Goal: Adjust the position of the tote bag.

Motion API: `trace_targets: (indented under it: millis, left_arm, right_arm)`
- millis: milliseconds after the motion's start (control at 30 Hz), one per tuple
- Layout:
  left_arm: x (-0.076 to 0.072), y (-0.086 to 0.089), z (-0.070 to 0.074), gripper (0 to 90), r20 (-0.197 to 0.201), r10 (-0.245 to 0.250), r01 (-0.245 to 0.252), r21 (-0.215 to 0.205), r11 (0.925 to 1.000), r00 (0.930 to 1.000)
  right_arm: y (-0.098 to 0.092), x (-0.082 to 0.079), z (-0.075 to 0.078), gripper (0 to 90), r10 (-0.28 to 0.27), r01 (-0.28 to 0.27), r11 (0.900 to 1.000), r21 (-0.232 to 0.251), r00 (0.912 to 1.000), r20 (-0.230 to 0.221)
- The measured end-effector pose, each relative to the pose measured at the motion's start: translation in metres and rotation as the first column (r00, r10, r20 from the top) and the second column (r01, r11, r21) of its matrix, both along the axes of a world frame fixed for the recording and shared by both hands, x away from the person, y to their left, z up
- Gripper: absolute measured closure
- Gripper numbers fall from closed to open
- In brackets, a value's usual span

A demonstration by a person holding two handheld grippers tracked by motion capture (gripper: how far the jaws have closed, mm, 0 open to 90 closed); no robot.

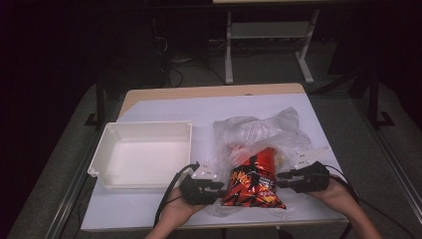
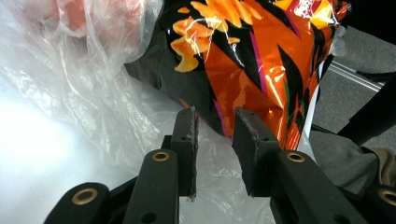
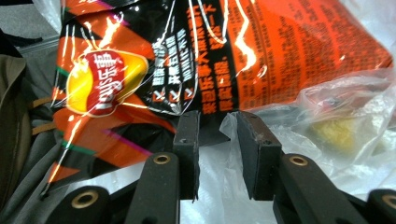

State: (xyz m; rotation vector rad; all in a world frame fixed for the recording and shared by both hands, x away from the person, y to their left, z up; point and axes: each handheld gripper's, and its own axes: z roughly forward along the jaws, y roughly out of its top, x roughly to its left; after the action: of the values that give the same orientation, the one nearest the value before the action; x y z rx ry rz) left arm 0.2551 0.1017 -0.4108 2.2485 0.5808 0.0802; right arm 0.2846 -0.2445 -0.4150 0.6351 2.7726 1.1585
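my left gripper (image 1: 219, 185) sits at the left edge of the chip bag (image 1: 253, 180), my right gripper (image 1: 281, 179) at its right edge, so the bag lies btwn the two, both about equally near. bag is orange/black, half out of a clear plastic bag (image 1: 259, 130) that bunches up on the far side of both grippers. its long axis runs away from me, mouth end in the plastic, sealed end toward the table's near edge, so each gripper meets a long side edge, pointing inward.

left gripper view: pads (image 2: 186, 140) parted, only a narrow gap, chip bag (image 2: 252, 56) just ahead of the tips w/ thin plastic (image 2: 84, 84) under them. nothing pinched that i can see, so released. right gripper view: same, pads (image 3: 187, 140) apart, bag's dark edge (image 3: 210, 65) just beyond the tips, plastic film (image 3: 345, 107) off to one side. also released.

white tray (image 1: 144, 154) is beyond my left gripper, away from the bag, so i guess the bag goes that way, leftward. next i'd prob nip the bag's side seams w/ both and draw it toward me out of the plastic.
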Motion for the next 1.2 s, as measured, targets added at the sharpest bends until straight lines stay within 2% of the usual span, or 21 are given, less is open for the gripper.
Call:
trace_targets:
  millis: [300,533,633,767,1133,1200]
  left_arm:
    - [-0.002,0.003,-0.005,69.8,-0.010,-0.005,0.005,0.002,1.0000,0.9999]
    - [0.000,0.001,-0.005,69.5,-0.011,-0.011,0.011,0.003,0.9999,0.9999]
    - [0.001,0.000,-0.007,69.5,-0.011,-0.014,0.014,0.009,0.9999,0.9998]
    - [0.002,-0.001,-0.009,69.2,-0.020,-0.009,0.009,0.006,0.9999,0.9998]
    - [0.002,-0.002,-0.008,68.5,-0.019,-0.020,0.021,0.019,0.9996,0.9996]
    - [0.002,-0.001,-0.009,67.6,-0.029,-0.017,0.017,0.017,0.9997,0.9994]
  right_arm:
    - [-0.002,-0.006,-0.007,67.9,0.002,-0.002,1.000,-0.001,1.0000,-0.006]
    - [0.001,-0.011,-0.007,63.7,0.023,-0.023,1.000,-0.019,0.9997,0.012]
    - [0.003,-0.010,-0.010,62.6,0.042,-0.041,0.998,-0.052,0.9988,0.024]
    - [0.005,-0.011,-0.012,61.3,0.053,-0.051,0.997,-0.053,0.9984,0.021]
    - [0.004,-0.014,-0.009,62.2,0.066,-0.066,0.998,0.002,0.9976,0.021]
    - [0.005,-0.015,-0.009,62.6,0.071,-0.071,0.997,0.007,0.9973,0.020]
